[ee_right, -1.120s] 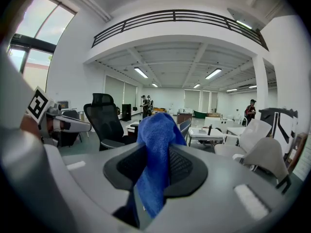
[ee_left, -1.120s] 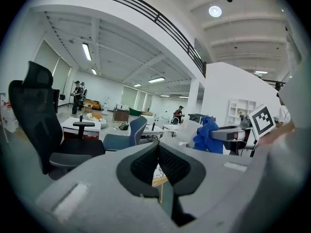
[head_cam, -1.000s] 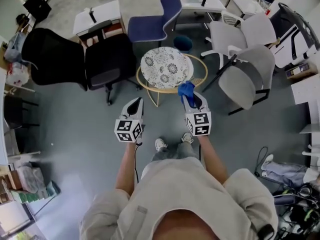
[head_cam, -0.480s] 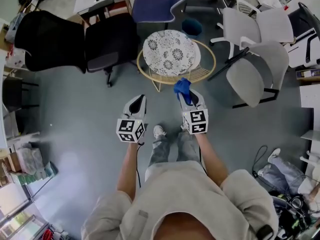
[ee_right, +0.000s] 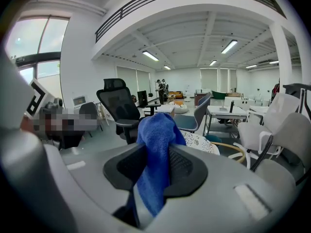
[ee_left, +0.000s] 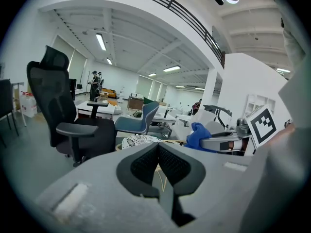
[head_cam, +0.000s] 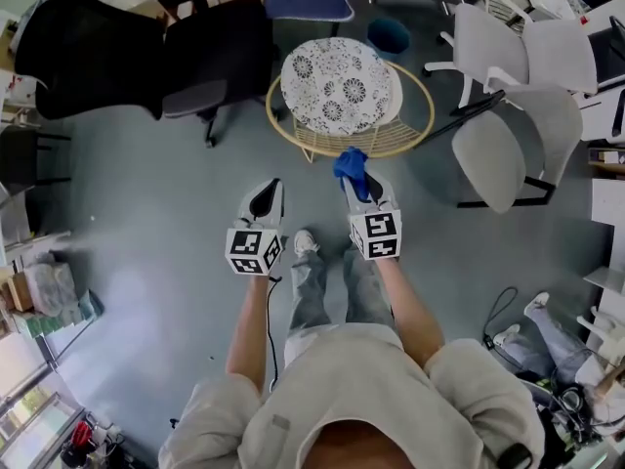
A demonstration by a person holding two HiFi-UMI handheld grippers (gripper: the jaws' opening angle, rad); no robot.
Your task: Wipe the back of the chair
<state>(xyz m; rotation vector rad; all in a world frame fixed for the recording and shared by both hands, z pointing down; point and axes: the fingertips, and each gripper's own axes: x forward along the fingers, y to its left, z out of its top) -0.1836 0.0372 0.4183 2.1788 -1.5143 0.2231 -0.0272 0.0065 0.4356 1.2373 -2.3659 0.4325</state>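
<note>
Our right gripper [head_cam: 362, 191] is clamped on a blue cloth [head_cam: 350, 164]. The right gripper view shows the fabric pinched between the 2 pads, with a bunch standing up past the tips and a tail hanging down toward the handle. We judge the bunch is left proud so that soft cloth, not hard jaw, meets the furniture. Our left gripper [head_cam: 266, 193] has its jaws pressed together on nothing. It is held level beside the right one and apart from it, idle and out of the cloth's way.

The chair [head_cam: 414, 115] stands just beyond the cloth, slightly right of centre and on the far side of our feet. The cloth's tip overlaps its near rim in the head view, but we cannot tell whether they touch. Both grippers point toward it, so we judge the wipe is about to start and is not yet under way.

The chair is a round bowl of thin yellow rods, with ribs fanning along the near and right curve. A round white cushion [head_cam: 342, 84] printed with grey flower medallions sits in it. We cannot be sure which arc of the hoop is the back. The open ribs would likely snag loose fabric, so the bunched grip makes sense.

1 black office chair [head_cam: 213, 62] stands to the far left and 1 grey chair [head_cam: 493, 159] to the right, both well apart from the cloth.
</note>
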